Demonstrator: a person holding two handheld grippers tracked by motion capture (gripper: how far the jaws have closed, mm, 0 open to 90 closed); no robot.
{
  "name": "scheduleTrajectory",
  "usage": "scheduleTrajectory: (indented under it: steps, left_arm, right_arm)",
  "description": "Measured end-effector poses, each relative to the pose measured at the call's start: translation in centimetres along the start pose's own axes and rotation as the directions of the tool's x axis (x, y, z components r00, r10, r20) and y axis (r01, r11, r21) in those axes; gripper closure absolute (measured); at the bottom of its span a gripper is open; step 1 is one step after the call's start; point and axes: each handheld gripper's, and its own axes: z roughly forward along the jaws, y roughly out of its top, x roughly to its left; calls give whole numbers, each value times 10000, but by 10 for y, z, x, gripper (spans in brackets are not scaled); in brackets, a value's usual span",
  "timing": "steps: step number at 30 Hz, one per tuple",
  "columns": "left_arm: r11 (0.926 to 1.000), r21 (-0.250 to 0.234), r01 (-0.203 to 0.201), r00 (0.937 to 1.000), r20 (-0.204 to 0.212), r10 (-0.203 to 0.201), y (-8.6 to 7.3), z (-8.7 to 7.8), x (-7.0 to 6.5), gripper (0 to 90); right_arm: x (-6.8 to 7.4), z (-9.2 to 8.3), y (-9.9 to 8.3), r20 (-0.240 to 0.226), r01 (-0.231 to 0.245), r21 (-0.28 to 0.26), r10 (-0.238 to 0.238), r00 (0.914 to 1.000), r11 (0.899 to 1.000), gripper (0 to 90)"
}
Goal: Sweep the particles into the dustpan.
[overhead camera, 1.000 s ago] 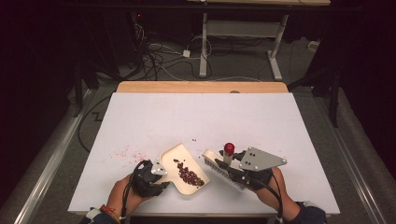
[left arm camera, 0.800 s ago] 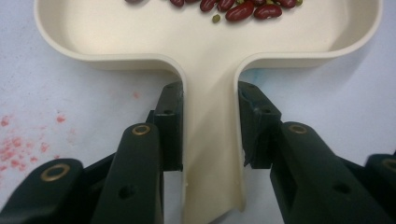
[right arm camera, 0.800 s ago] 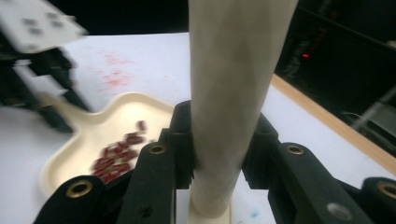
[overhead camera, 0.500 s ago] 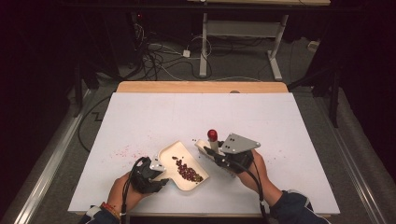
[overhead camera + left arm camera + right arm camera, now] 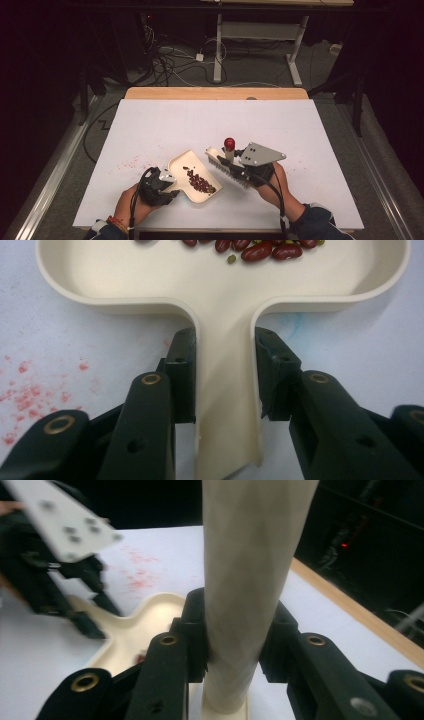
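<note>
Near the tabletop's (image 5: 150, 125) front edge, the left gripper (image 5: 225, 380) is pinching the handle of a cream dustpan (image 5: 186, 165) holding red beans (image 5: 200, 182), its fingers (image 5: 182, 370) pressing both sides. Just beside it, the right gripper (image 5: 232, 635) is clamping the red-tipped brush (image 5: 225, 162) by its handle, bristles hanging over the dustpan's far edge.

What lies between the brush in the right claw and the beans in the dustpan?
Nothing visible does. The brush, clamped by its handle in the right claw, hangs just beside the dustpan; only the pan's open edge separates its bristles from the beans. The left claw grips the pan's handle at the opposite end.
</note>
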Motion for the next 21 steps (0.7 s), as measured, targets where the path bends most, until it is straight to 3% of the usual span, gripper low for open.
scheduleTrajectory:
  steps: [5, 10, 14, 21]
  left_arm:
    - [9999, -45, 161, 9999, 53, -161, -1, 1, 5, 634]
    - [9996, -11, 284, 9996, 48, -284, 1, 2, 12, 634]
    - [9991, -2, 413, 9991, 44, -413, 3, 3, 18, 634]
    - [9989, 17, 468, 9989, -47, -468, 10, 6, 26, 634]
  right_arm:
    - [-27, 18, -6, 684, 284, -83, -278, 9973, 9996, 704]
    - [-42, 46, -10, 1087, 307, 113, -317, 9936, 9995, 704]
    - [-41, 63, -10, 1056, 388, 294, -417, 9935, 9988, 705]
    - [-30, 75, -6, 459, 268, 142, -275, 9986, 9995, 705]
